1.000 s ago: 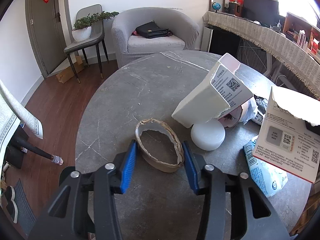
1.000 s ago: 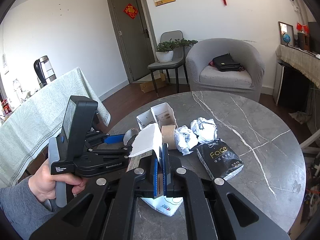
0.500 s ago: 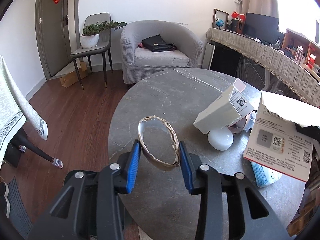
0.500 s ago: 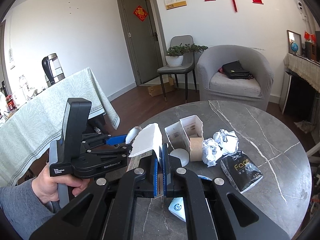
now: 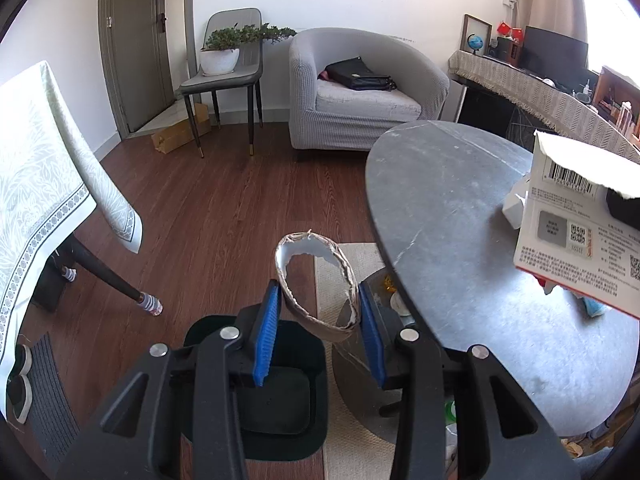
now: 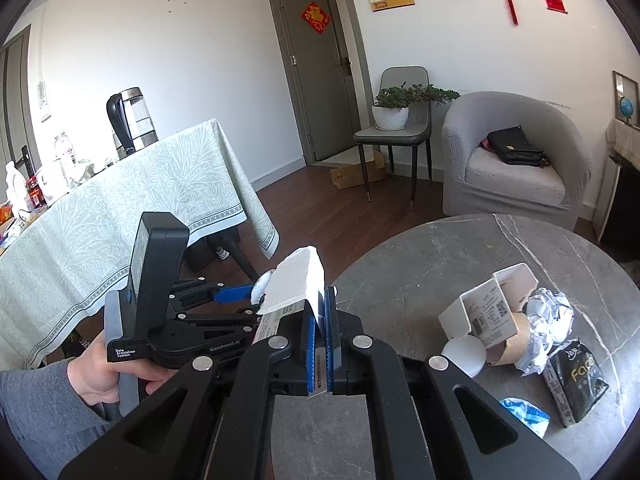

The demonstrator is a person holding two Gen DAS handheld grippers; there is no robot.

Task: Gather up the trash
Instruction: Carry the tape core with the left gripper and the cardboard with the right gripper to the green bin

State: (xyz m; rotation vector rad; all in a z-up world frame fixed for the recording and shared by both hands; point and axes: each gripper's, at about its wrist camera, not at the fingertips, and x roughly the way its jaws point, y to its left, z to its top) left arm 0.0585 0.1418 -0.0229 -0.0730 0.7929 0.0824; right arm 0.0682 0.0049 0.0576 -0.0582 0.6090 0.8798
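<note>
My left gripper is shut on a squashed brown cardboard tape ring and holds it off the table's left edge, above a dark green bin on the floor. It also shows in the right wrist view. My right gripper is shut on a torn white and red carton, which also shows at the right of the left wrist view. On the grey marble table lie an open white box, a cardboard roll, crumpled paper and a black packet.
A white round lid and a blue-white wrapper lie on the table. A table with a green cloth stands to the left. A grey armchair and a chair with a plant stand behind on the wood floor.
My left gripper closed on the cardboard ring, lifted it off the table and carried it left, past the table edge and over the bin. The right gripper kept hold of the carton.
</note>
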